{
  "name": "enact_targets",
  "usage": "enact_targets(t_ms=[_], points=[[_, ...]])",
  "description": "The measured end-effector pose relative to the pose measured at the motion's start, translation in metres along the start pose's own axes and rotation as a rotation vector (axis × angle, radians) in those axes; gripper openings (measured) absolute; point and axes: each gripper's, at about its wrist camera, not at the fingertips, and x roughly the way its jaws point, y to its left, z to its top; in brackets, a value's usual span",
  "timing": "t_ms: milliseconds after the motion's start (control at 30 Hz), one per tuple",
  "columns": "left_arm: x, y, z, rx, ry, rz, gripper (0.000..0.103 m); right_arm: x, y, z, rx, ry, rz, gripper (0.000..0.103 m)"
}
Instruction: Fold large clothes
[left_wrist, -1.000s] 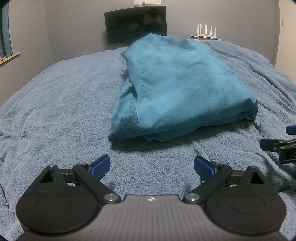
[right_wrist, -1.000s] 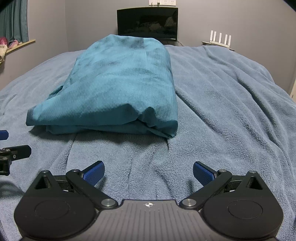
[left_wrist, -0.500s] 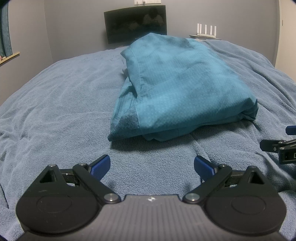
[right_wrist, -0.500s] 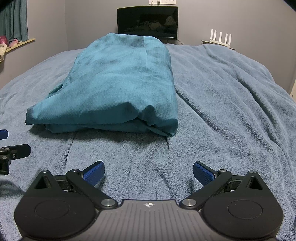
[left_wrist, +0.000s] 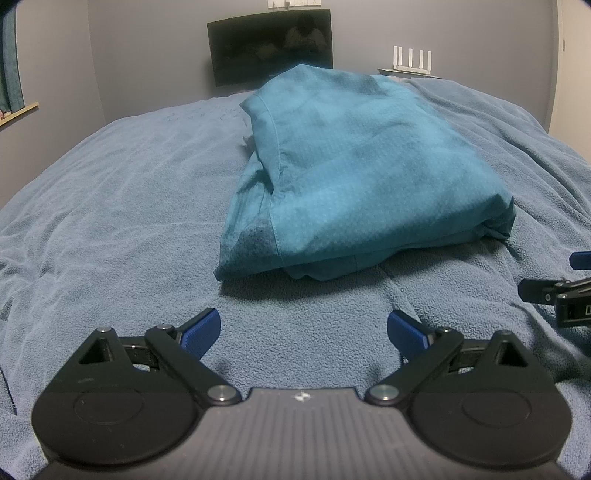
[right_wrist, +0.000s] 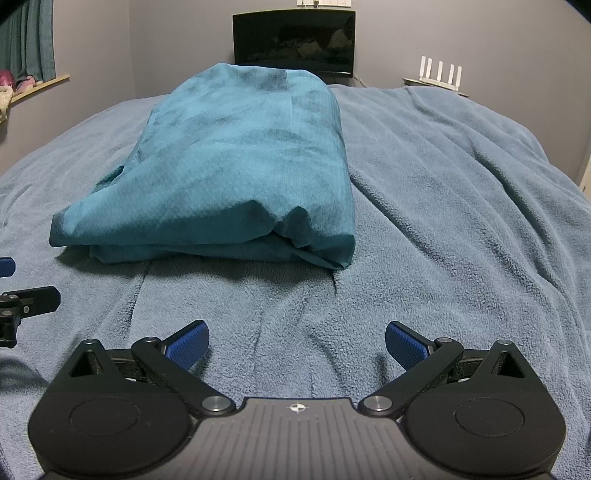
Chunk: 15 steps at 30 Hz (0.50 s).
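A teal garment (left_wrist: 365, 177) lies folded into a thick rectangular bundle on the blue fleece blanket (left_wrist: 110, 206), stretching away from me; it also fills the middle of the right wrist view (right_wrist: 236, 173). My left gripper (left_wrist: 304, 330) hovers open just short of the bundle's near edge, nothing between its blue pads. My right gripper (right_wrist: 295, 341) stands open and holds nothing, a short way in front of the bundle's near right corner. Each gripper shows at the edge of the other's view: the right one (left_wrist: 557, 295) and the left one (right_wrist: 22, 299).
The blanket covers the whole bed, with ridges of loose pile on the right (right_wrist: 461, 177). A dark monitor (right_wrist: 293, 40) stands against the far wall. A white router (right_wrist: 439, 72) sits at the back right. Curtains and a sill (right_wrist: 33, 48) are at the left.
Both grippers have crept very slightly towards the bundle. Their fingers stay wide open and the garment has not moved.
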Motion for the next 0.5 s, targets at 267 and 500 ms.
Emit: enact_targets(t_ms=[267, 500], points=[[0.0016, 0.0008, -0.0009, 0.000, 0.005, -0.007, 0.098, -0.0001, -0.0013, -0.0015, -0.002, 0.003, 0.001, 0.103], [0.0012, 0.0010, -0.0022, 0.001, 0.012, -0.010, 0.098, 0.0002, -0.0016, -0.0015, -0.002, 0.008, 0.001, 0.103]])
